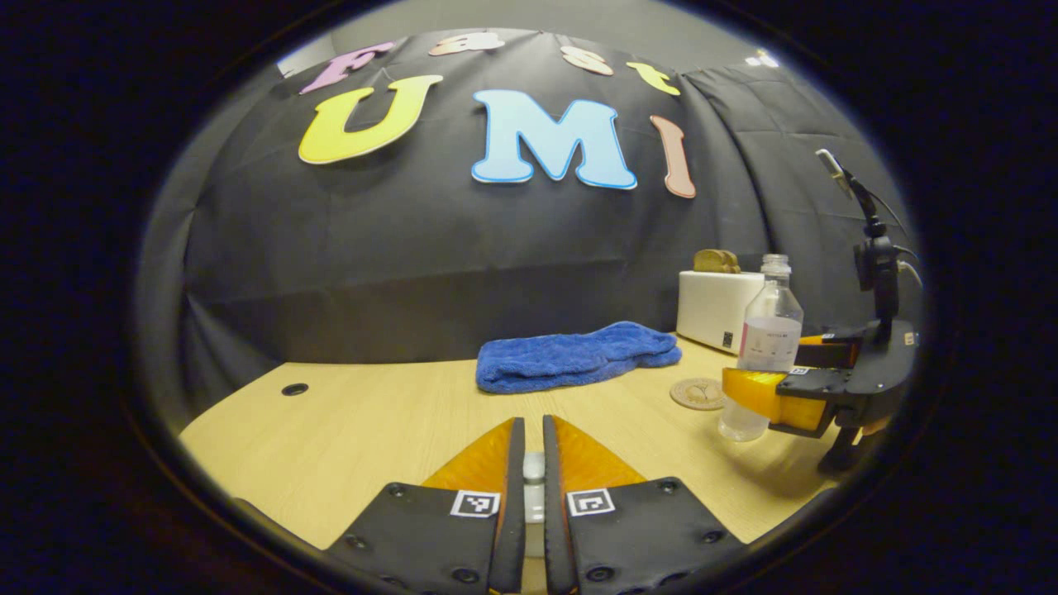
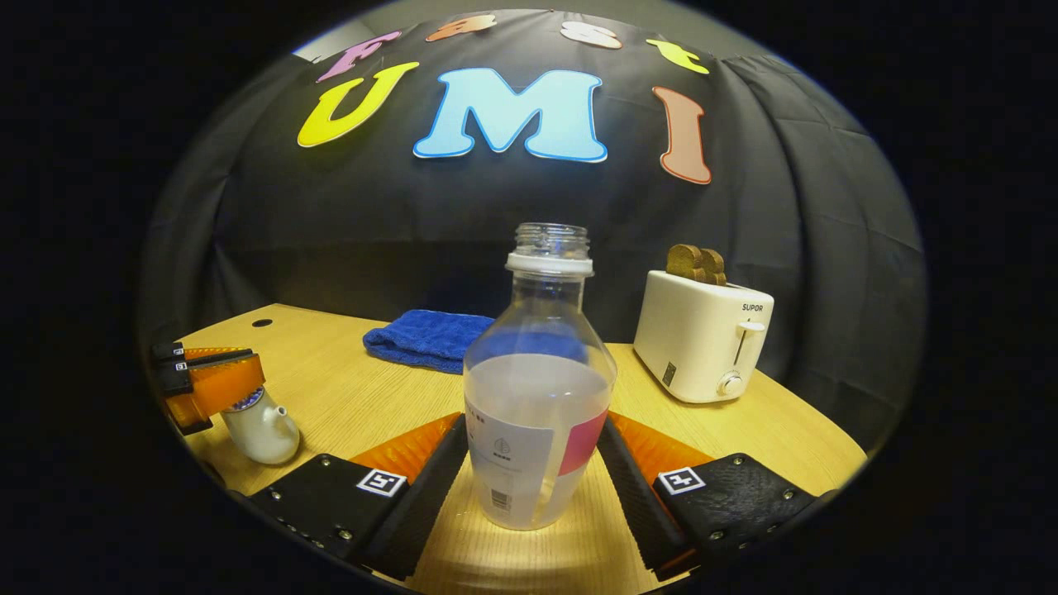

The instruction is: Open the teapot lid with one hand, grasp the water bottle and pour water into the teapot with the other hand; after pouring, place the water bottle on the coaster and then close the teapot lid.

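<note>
**Clear plastic bottle between the right fingers; left fingers closed over the teapot**

Clear plastic forms the water bottle (image 2: 539, 388), uncapped and partly filled, standing upright on the pale wooden table (image 2: 347, 388). In the right gripper view the right gripper (image 2: 537, 471) brackets the bottle's lower body, one finger along each side; the fingers lie against the label, though firm pressure from both cannot be confirmed.

In the left gripper view the left gripper (image 1: 533, 479) has its fingers drawn nearly together, with a small white piece visible in the narrow gap between them. The right gripper view shows that gripper at the table's left edge, directly over the white teapot (image 2: 263, 430), its fingers at the lid; what exactly they pinch cannot be told.

The left gripper view places the round coaster (image 1: 698, 393) flat on the table just beside the bottle, towards the blue towel (image 1: 574, 355). The towel lies folded near the back wall. A white toaster (image 2: 702, 339) holding two slices of bread (image 2: 697, 263) stands to the right of the towel, behind the bottle.
</note>
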Motion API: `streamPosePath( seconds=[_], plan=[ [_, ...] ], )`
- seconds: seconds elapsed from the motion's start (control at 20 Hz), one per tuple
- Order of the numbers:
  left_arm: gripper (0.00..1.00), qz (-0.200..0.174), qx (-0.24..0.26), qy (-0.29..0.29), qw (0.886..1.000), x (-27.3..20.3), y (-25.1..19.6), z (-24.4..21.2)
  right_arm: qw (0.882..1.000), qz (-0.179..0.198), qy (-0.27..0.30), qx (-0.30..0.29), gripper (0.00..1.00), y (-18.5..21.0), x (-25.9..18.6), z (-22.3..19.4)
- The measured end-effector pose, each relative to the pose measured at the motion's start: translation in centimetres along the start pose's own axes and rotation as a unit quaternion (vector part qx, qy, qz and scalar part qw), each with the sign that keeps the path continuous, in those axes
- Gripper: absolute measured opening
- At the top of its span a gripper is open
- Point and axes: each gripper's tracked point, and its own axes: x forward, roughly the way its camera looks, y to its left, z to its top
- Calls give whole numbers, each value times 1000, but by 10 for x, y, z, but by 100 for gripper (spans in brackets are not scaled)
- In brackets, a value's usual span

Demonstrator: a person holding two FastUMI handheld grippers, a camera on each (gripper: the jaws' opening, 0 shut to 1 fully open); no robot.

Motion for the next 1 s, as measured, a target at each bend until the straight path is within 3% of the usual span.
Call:
streamPosePath(
  seconds=[0.1,0.65,0.7,0.95,1.0],
  plan=[
    [16,-11,-7,-3,1000,1,-1,0,1000,0,0,-2,95,1,0,-1],
    [19,-2,-36,-60,998,-16,14,35,1000,0,2,-5,95,1,1,-3],
    [15,3,-38,-67,997,-18,18,41,1000,0,1,-6,95,1,1,-3],
    [19,60,-35,-86,994,-27,71,52,1000,7,2,6,95,3,2,-3],
    [15,74,-32,-85,993,-26,83,49,1000,6,3,8,95,3,2,-4]
  ],
)
